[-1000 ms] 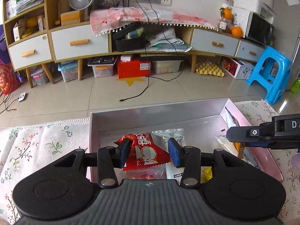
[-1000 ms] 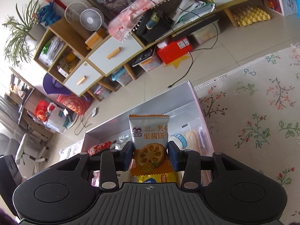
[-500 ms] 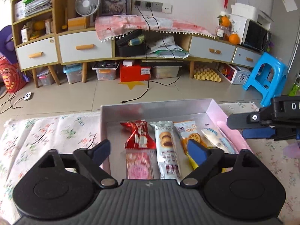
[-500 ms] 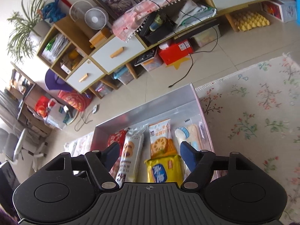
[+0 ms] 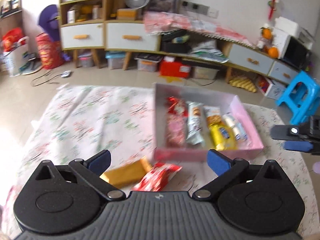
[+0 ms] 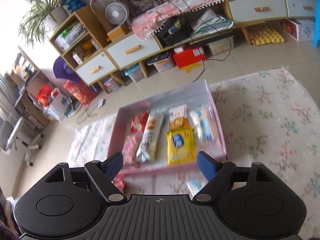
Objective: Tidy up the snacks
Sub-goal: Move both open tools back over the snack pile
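A pink box (image 5: 208,154) on the flowered cloth holds a row of snack packs: red (image 5: 176,108), pink (image 5: 176,133), white (image 5: 194,124), orange (image 5: 213,115), yellow (image 5: 222,135) and white-blue (image 5: 235,129). My left gripper (image 5: 158,159) hangs back from the box, jaws opening wide with nothing gripped; below it a gold pack (image 5: 126,173) and a red pack (image 5: 158,177) lie on the cloth. My right gripper (image 6: 160,163) hovers before the box's (image 6: 174,167) front wall, jaws opening and empty. A white-blue pack (image 6: 193,186) lies under it.
The flowered cloth (image 5: 90,120) stretches left of the box, and its other side (image 6: 270,120) stretches right of it. Beyond are a tiled floor, a long low cabinet (image 5: 132,36) with drawers and a blue stool (image 5: 300,96). The right gripper (image 5: 288,139) shows at the left view's right edge.
Both grippers let go of their packs in the box, the left a red one and the right an orange biscuit one. Both opened wide and drew back and up from the box.
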Demonstrator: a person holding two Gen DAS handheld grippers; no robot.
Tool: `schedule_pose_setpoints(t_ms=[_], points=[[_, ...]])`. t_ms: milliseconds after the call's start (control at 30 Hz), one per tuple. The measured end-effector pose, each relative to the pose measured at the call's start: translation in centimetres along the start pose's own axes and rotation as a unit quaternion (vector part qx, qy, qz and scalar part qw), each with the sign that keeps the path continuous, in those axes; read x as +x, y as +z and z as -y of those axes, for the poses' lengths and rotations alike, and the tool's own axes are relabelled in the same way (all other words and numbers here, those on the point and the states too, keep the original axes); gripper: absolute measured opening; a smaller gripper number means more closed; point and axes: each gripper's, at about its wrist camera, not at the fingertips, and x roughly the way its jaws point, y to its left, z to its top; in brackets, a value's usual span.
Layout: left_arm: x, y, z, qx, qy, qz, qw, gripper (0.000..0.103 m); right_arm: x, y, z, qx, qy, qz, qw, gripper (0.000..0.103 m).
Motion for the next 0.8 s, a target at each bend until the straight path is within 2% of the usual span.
schedule_pose_setpoints(t_ms=[167,400,600,800], points=[[-1.8,-0.8,-0.9,-0.008,0.022,-0.007,0.9997,0.103,-1.4,-2.1,-0.8,-0.02,-0.022,-0.015,0.999,0.086],[-3.6,-2.8,-0.9,0.001,0.011,-0.01,0.9999,0.103,-2.3,-4.5,-1.1,-0.028,-0.037,-0.033,0.998,0.089],[-3.1,-4.7,-0.3,0.033,0.011,-0.019,0.9992,0.103,-3.0,-6.2,-0.5,-0.051,-0.05,-0.028,0.997,0.089],[-1.8,-6.5,1.0,0.062,-0.002,-0.045,0.9971,0.103,-2.4,-7.0,1.2,-0.059,-0.081,-0.051,0.994,0.09]])
